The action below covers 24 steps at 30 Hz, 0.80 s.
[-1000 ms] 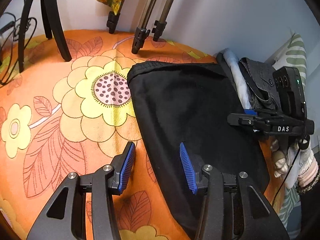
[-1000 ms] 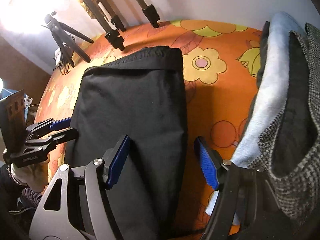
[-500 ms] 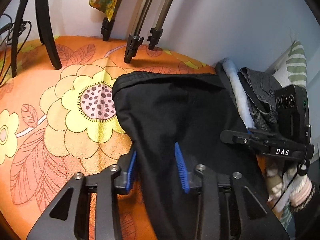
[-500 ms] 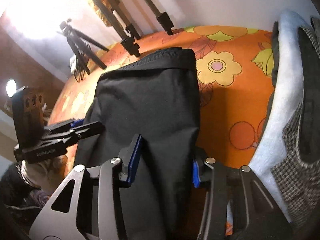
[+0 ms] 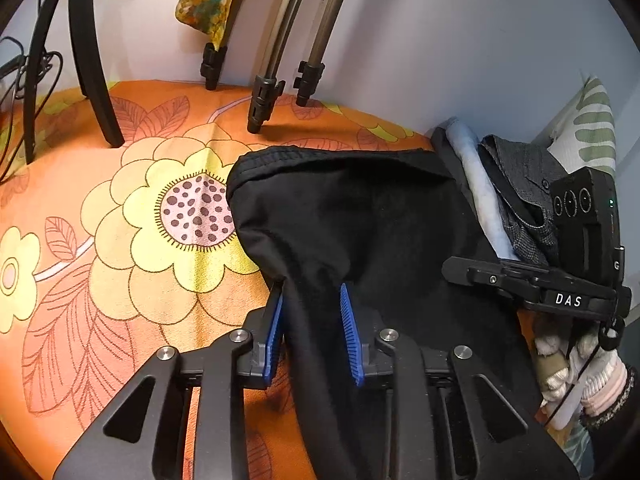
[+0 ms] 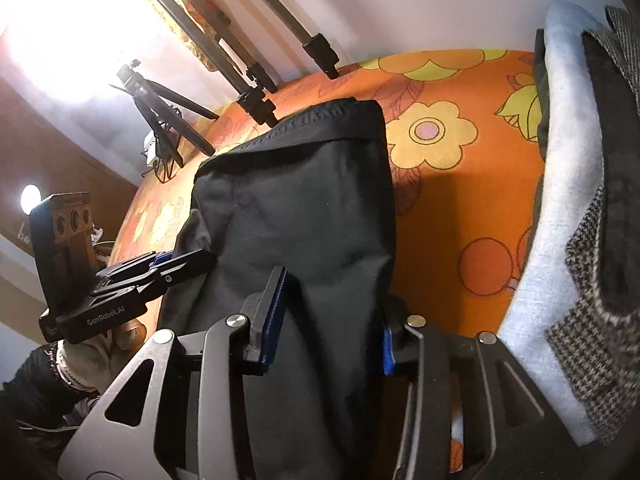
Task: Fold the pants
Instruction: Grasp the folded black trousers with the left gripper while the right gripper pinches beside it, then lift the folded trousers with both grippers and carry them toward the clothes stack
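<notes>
Black pants (image 5: 360, 232), soft matte cloth, bunched at frame centre on orange floral sheet (image 5: 120, 240). Left gripper (image 5: 312, 320), ribbed blue pads, jaws just closing, pinching raised fold at pants' left edge. Right gripper (image 6: 332, 312) likewise just closing, clamping right edge. Farther back: tripod legs (image 5: 260, 100), thin tubes, upper centre; grey tweed and pale-blue folded clothes (image 6: 580, 240) at right.

**Both tools close on the pants' near edge**

A second ago both tools stood wide open over the black pants (image 5: 372, 232). Since then the left tool (image 5: 312, 320) has been closing and now pinches the pants' left edge. The right tool (image 6: 332, 312) has likewise been closing and grips the right side. The gathered cloth now rises in a ridge off the orange flowered sheet (image 5: 120, 240).
</notes>
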Tool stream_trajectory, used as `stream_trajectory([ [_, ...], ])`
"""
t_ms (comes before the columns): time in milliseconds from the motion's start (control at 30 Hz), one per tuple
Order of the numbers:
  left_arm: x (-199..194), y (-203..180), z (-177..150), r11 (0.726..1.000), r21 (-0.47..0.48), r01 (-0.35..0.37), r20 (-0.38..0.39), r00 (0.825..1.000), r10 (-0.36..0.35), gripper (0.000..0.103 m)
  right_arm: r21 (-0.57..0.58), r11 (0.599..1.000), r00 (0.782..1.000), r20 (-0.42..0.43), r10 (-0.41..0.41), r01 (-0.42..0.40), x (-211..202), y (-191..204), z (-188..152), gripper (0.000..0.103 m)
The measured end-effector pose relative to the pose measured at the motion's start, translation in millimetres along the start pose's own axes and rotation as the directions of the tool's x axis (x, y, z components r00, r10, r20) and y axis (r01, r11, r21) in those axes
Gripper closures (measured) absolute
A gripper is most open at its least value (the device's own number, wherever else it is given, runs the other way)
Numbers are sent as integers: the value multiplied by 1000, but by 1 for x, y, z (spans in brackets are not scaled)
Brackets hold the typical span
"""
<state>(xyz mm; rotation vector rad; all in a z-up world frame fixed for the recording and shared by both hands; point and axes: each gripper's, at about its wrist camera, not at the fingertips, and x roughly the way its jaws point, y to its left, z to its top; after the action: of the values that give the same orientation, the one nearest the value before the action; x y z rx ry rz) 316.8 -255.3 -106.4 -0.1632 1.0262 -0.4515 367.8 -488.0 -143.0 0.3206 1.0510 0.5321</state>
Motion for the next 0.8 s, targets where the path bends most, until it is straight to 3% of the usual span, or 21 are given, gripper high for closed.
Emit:
stream_trajectory([
  [200, -15, -12, -1, 998, 55, -12, 56, 998, 9, 90, -10, 1000, 995, 93, -20, 21, -21, 14, -9, 91],
  [367, -36, -23, -3, 994, 106, -22, 101, 995, 11, 93, -78, 993, 988, 131, -76, 87, -33, 41, -18, 92],
  [600, -52, -38, -5, 983, 177, -43, 143, 990, 18, 95, -51, 996, 991, 114, -65, 71, -29, 33, -18, 92],
  [667, -49, -36, -6, 986, 162, -46, 139, 990, 24, 95, -46, 995, 992, 88, -86, 91, -22, 28, -15, 86],
  [700, -48, -33, -7, 987, 152, -44, 135, 991, 24, 96, -47, 993, 991, 79, -106, 110, -19, 26, -13, 76],
  [733, -46, -31, -7, 988, 146, -43, 131, 991, 24, 96, -50, 989, 988, 70, -137, 141, -15, 23, -10, 59],
  [800, -43, -27, -9, 989, 143, -47, 124, 992, 29, 95, -56, 986, 987, 56, -152, 156, -11, 16, -6, 48],
])
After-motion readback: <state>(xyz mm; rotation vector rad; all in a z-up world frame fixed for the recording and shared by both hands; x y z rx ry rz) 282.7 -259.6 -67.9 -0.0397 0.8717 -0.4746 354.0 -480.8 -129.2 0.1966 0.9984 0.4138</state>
